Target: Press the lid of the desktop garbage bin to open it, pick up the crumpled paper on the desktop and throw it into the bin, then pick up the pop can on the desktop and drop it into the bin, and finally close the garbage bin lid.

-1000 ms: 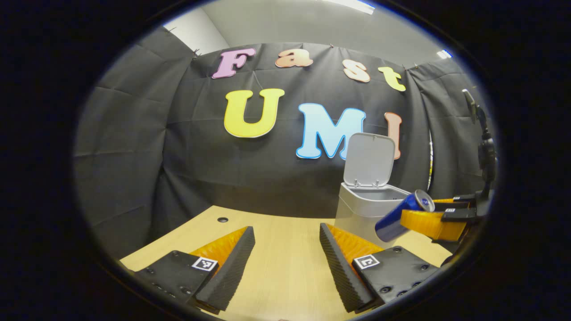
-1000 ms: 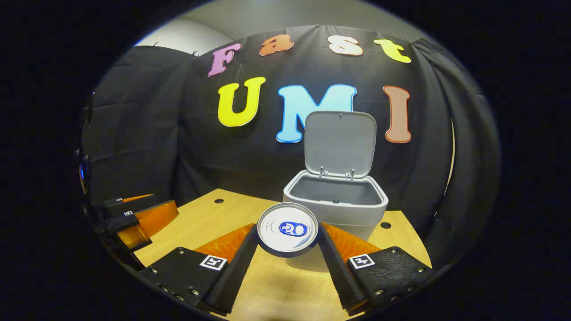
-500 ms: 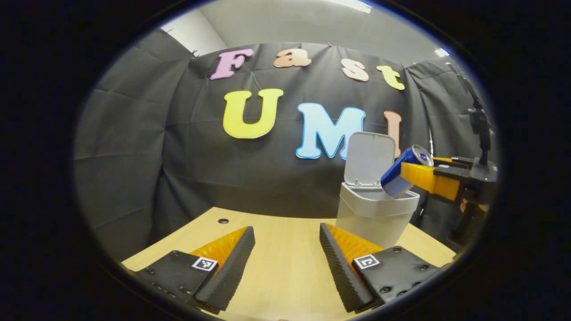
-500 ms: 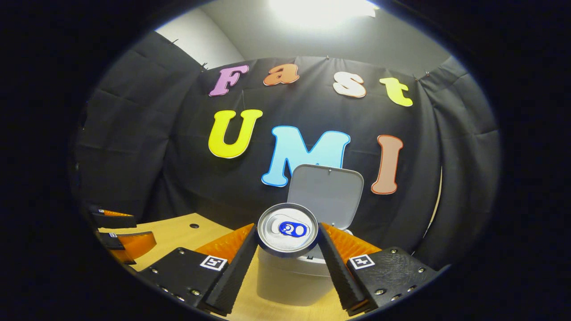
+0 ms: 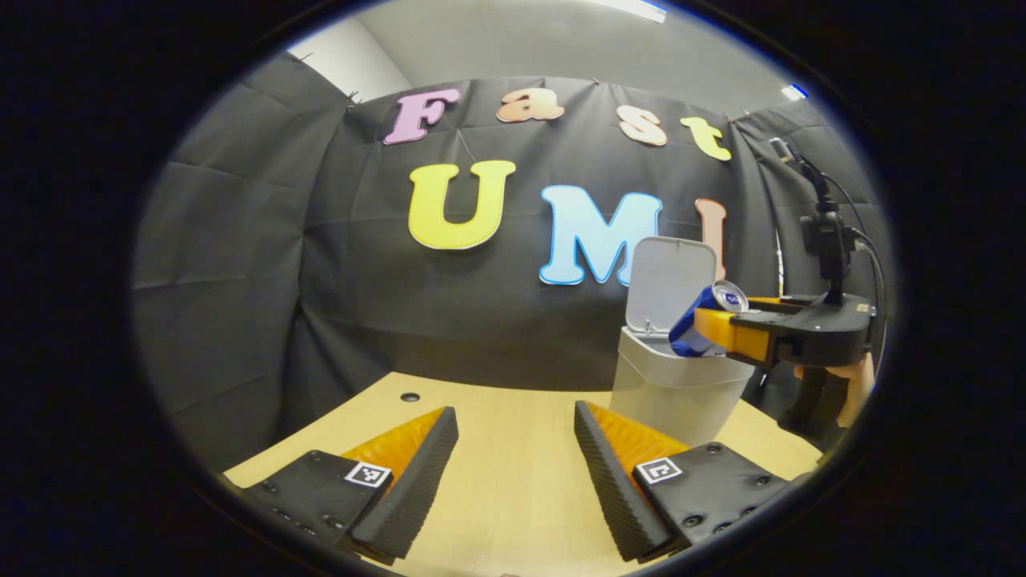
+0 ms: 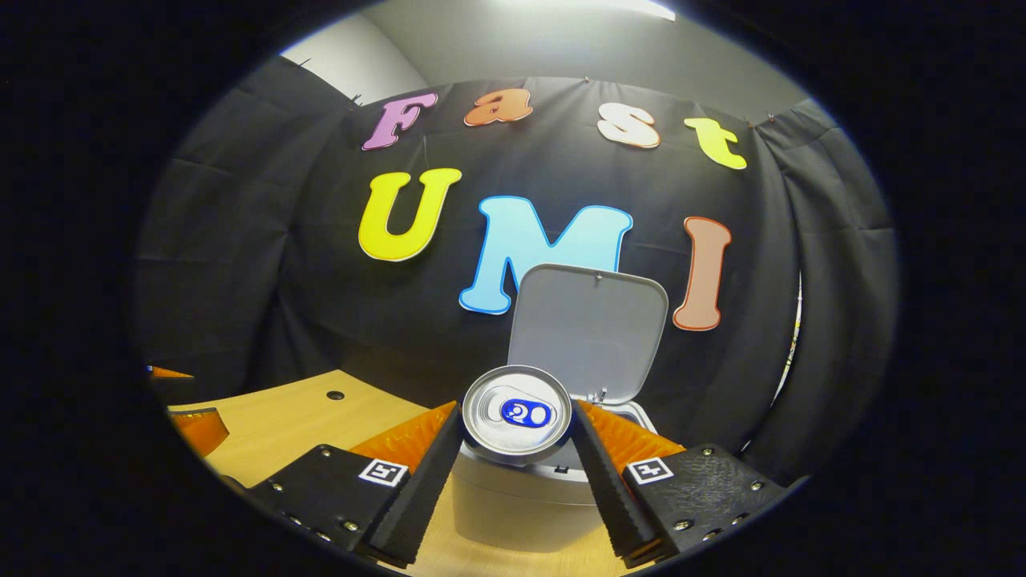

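Now Over the Bin, Can Tipped Base-First

Left gripper view:
Far right, right gripper (image 5: 709, 324) clamped across the can (image 5: 704, 319), fingers pressing its two sides. Held in the air at the bin (image 5: 677, 385) mouth, the can's lower end just above or just past the rim; cannot tell which. Long axis tilted: shiny top up and toward the holding hand (image 5: 856, 391), blue base down and toward the raised lid (image 5: 672, 280). Seems almost in place for the drop; a release from here would likely send it in base-first, sliding down along its own axis. Lid upright at the back, hinged open, well out of the way. Nearer the camera, left gripper (image 5: 513, 449) with jaws spread wide, grasping nothing, low over the table (image 5: 497, 481), well apart from the bin. Clearly the right one nearer the bin, so the drop falls to it.

Right gripper view:
Straight ahead between the fingers (image 6: 597, 473), the can (image 6: 517, 413) end-on, round top facing the camera, so long axis running along the fingers and away toward the bin (image 6: 521, 505). Both sides gripped by the right gripper (image 6: 517, 437). Bin body directly below and beyond the can, lid (image 6: 589, 328) standing behind it. Mouth mostly hidden by the can, so contents not readable; no paper seen on the table (image 6: 304, 417). Risk, as a judgement: the tilted can catching the near rim if let go too early
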Demonstrator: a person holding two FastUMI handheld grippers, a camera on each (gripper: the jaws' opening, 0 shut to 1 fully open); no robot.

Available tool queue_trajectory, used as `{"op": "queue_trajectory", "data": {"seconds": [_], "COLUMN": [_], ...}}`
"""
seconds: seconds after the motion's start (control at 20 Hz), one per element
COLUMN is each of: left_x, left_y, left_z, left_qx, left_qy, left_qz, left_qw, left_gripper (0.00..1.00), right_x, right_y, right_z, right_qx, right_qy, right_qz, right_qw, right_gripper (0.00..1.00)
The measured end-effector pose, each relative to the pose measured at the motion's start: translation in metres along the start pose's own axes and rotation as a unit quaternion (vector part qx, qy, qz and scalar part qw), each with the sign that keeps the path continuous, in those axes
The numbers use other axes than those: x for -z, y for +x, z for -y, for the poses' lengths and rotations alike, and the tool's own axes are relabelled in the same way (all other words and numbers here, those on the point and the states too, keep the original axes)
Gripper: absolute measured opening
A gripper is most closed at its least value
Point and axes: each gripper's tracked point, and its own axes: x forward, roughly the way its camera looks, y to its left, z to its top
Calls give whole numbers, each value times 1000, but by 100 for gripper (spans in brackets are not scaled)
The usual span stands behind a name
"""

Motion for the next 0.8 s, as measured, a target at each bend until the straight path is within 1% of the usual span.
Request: {"op": "queue_trajectory", "data": {"seconds": [0.2, 0.35, 0.55, 0.8], "left_x": [1, 0, 1, -1], "left_y": [-2, -4, -5, -2], "left_z": [3, 6, 8, 8], "left_qx": [5, 10, 15, 21], "left_qy": [1, 1, 1, 7], "left_qz": [-3, -3, -3, 2], "left_qw": [1000, 1000, 1000, 1000], "left_gripper": [95, 95, 95, 95], "right_x": [6, 0, -8, -33], "right_y": [9, 10, 9, 13], "right_z": [4, 6, 8, 20], "right_qx": [8, 8, 8, 15], "right_qy": [4, 7, 4, -8], "right_qz": [-9, 0, 3, 9], "right_qw": [1000, 1000, 1000, 1000], "right_gripper": [85, 93, 93, 93]}}
